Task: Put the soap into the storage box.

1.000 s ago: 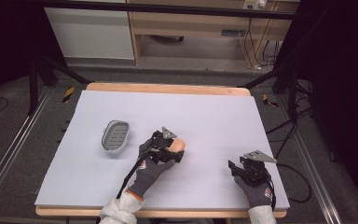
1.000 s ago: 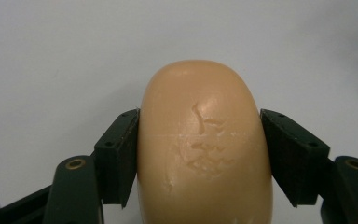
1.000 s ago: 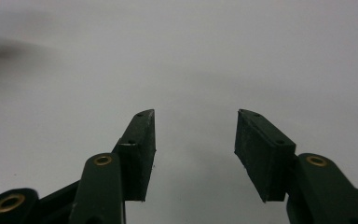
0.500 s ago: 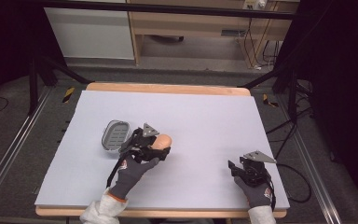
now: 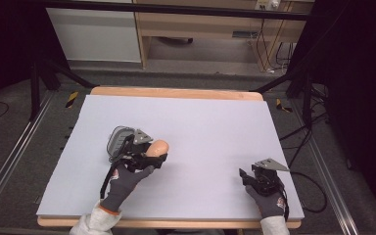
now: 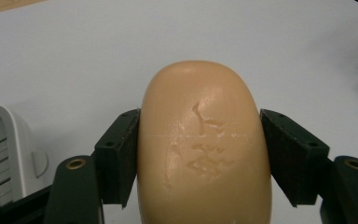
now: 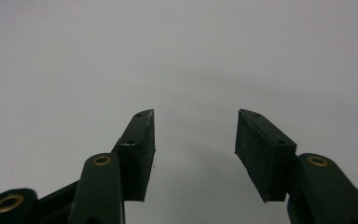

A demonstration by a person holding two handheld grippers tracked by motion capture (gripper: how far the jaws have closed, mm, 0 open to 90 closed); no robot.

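Left gripper (image 5: 152, 155) has carried the soap bar (image 6: 203, 144) leftward, now right beside the grey soap dish (image 5: 118, 140). Bar's clamped btwn both jaws. Right gripper (image 7: 195, 149) sits w/ jaws wide, nothing in them.

High view looking forward and down on the white table (image 5: 205, 122), two gripper views close above that same surface, facing along their jaws
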